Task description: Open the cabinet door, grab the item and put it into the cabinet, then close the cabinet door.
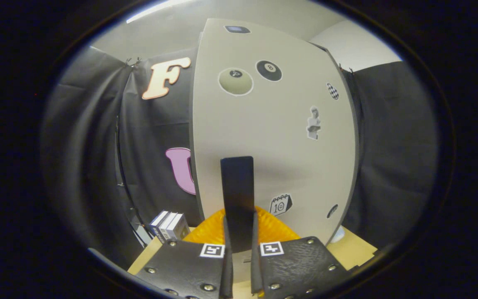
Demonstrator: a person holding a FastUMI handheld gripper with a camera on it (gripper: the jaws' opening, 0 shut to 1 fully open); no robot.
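Claw point(239, 255) clamped on dark handle point(237, 199) of grey cabinet door point(272, 137), orange item point(270, 230) behind

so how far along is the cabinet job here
Early, by the look of it. The gripper is shut on the dark vertical handle of the pale grey stickered cabinet door, so a door step is in hand; whether opening or closing cannot be told. An orange ribbed item sits on the wooden table beyond the fingers, so it looks not yet stowed. Grabbing it, placing it and closing remain.
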